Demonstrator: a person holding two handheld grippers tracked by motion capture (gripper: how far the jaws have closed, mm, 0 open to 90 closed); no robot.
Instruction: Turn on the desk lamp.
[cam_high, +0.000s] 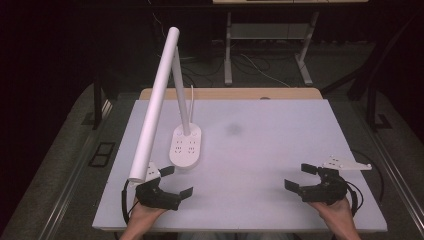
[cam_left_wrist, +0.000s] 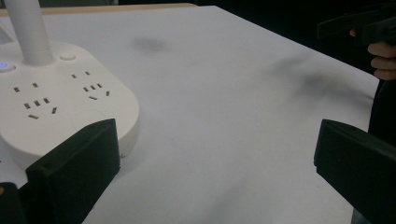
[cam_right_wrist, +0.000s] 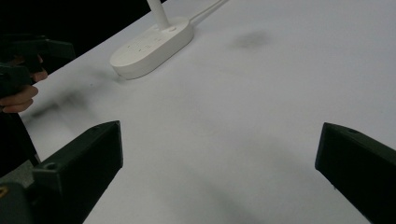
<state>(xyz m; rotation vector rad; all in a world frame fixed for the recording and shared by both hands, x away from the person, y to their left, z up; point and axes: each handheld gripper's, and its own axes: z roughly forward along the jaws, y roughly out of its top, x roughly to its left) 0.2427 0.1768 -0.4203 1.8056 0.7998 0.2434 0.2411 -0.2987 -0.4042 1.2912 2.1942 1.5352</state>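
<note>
Grippers rest in both my hands at the near edge of the table, each with its two black jaws spread wide and nothing between them. My left gripper sits at the near left, low over the white tabletop; my left hand comes in from the bottom edge beneath it. In the left gripper view, one jaw stands just beside the rounded near end of a white lamp base, close but not clearly touching it, and the other jaw is well out over bare table.

My right gripper sits at the near right, held by my right hand, with a grey three-cornered plate on top of it. In the right gripper view its jaws frame bare white surface, with the lamp base far off at the upper left.

Going outward, the lamp base is an oval block with socket holes in its top and round buttons by the stem; one at the far left glows blue. A slim white stem rises from its far end, and a long white tube, the lamp head, slants from high above the table down toward my left gripper. A thin white cord runs away from the base toward the far edge.

A faint dark smudge marks the middle of the tabletop. Beyond the table, dark floor and a grey metal stand are visible.
</note>
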